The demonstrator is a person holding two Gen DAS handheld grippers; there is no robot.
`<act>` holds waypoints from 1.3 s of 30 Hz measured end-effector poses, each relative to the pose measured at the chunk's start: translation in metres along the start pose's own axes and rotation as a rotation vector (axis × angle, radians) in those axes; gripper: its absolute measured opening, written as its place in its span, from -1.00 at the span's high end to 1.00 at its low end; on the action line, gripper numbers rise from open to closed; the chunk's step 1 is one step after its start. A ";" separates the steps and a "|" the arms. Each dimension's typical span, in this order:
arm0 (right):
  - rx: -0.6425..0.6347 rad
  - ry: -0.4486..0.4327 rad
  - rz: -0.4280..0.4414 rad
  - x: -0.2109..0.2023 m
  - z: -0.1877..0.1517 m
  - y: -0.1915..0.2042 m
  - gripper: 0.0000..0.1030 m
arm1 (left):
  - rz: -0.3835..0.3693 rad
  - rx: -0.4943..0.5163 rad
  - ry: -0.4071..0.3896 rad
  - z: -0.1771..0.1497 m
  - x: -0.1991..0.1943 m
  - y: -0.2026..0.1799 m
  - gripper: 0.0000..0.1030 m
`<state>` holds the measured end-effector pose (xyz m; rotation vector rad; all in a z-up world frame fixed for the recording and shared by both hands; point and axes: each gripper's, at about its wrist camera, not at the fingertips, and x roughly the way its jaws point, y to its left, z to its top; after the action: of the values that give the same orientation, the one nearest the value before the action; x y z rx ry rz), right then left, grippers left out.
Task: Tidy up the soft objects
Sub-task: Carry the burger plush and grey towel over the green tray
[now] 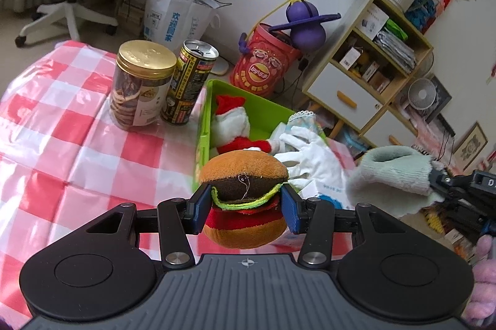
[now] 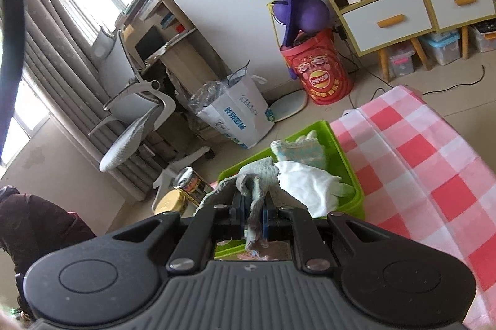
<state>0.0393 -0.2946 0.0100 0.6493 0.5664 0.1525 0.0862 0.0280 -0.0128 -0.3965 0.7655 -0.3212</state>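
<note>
Your left gripper [image 1: 246,207] has its jaws clamped on the plush burger [image 1: 243,193], blue pads pressing its two sides at the filling line. The burger is off the cloth, at the near end of the green bin [image 1: 203,141].

Your right gripper [image 2: 253,213] has its jaws nearly closed on a fold of the pale green fuzzy cloth [image 2: 254,193]. In the left wrist view the same cloth [image 1: 393,172] hangs at the right of the bin, with the right gripper's dark body [image 1: 462,190] behind it.

Bin contents:
- red and white plush [image 1: 232,125] at the far left side
- white glove [image 1: 313,156] draped over the right half, fingers spread
- light blue lace-edged fabric [image 1: 302,119] at the far right corner, partly under the glove
- small white box with blue print [image 1: 322,190] at the near right; can't tell whether it is in the bin or beside it

The bin sits on the red and white checked tablecloth [image 1: 62,144]. Left of the bin: a gold-lidded cookie jar [image 1: 139,85] and a black and yellow can [image 1: 189,86], both upright, touching or nearly so.

On the floor beyond the table: a red Lay's bucket [image 1: 263,63] with a purple toy [image 1: 305,23] on top.
</note>
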 end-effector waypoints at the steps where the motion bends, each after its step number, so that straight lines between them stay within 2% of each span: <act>1: 0.004 0.001 0.007 0.002 0.000 0.002 1.00 | -0.010 -0.009 -0.002 0.001 0.000 -0.001 0.06; 9: 0.028 0.001 0.032 0.014 0.002 0.017 1.00 | -0.039 -0.019 -0.020 0.009 0.003 -0.008 0.06; 15: 0.010 -0.003 0.044 0.024 0.015 0.023 1.00 | -0.037 0.029 -0.044 0.026 0.009 -0.016 0.06; 19: -0.001 0.014 0.067 0.040 0.027 0.019 1.00 | -0.028 0.061 -0.032 0.033 0.023 -0.016 0.06; 24: -0.008 0.074 0.088 0.076 0.036 0.011 1.00 | -0.019 0.100 -0.004 0.042 0.050 -0.014 0.06; 33: -0.052 0.162 0.039 0.146 0.040 -0.004 1.00 | 0.016 0.206 0.030 0.048 0.096 -0.017 0.05; 39: -0.116 0.177 -0.021 0.174 0.038 -0.005 1.00 | 0.027 0.238 0.033 0.052 0.118 -0.019 0.05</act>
<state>0.2059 -0.2658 -0.0469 0.5202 0.7291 0.2233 0.2012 -0.0261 -0.0414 -0.1572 0.7548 -0.3898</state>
